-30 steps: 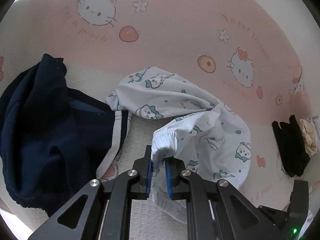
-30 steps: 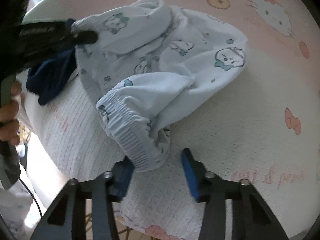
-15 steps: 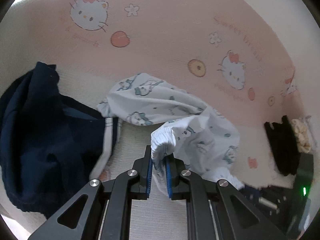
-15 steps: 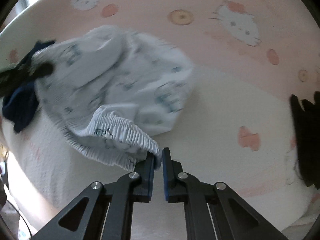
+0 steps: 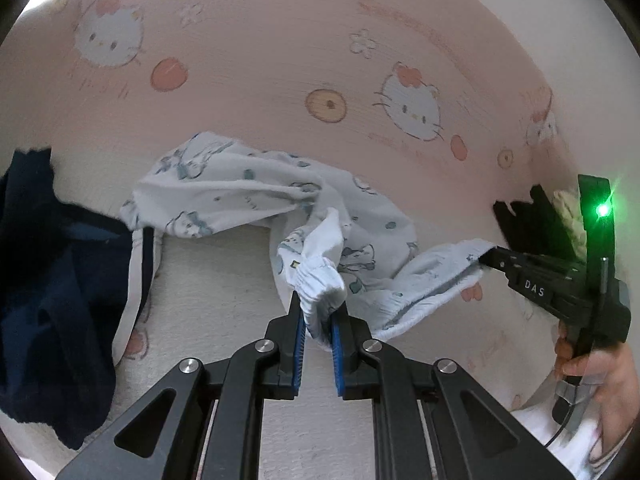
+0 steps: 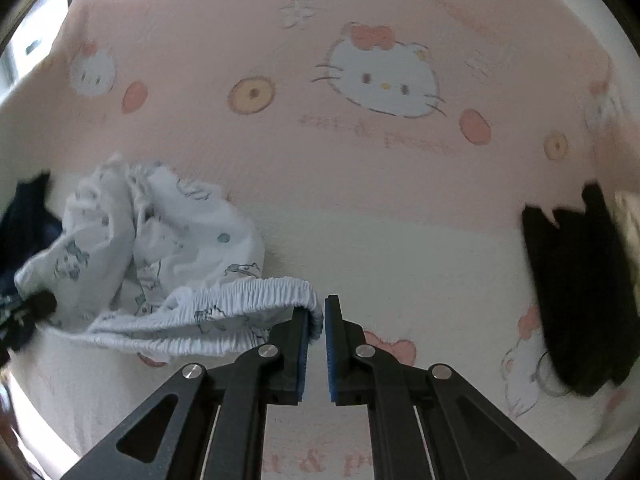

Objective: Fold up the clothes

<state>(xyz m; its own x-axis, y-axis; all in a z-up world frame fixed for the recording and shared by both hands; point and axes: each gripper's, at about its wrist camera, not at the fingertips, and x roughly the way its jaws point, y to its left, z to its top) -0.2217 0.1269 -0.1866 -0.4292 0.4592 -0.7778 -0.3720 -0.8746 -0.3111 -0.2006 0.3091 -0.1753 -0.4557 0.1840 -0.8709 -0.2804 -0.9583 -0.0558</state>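
Both my wrist cams look steeply down, close over the bed (image 5: 248,32); both share the white shorts (image 5: 240,196) (image 6: 192,232).

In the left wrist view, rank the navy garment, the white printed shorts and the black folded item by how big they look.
1. navy garment, largest, though the picture edge cuts it off.
2. white printed shorts, close behind; bunched and lifted nearer the camera, so this ranking is unsure.
3. black folded item, smallest, farther away and partly hidden behind the right claw.
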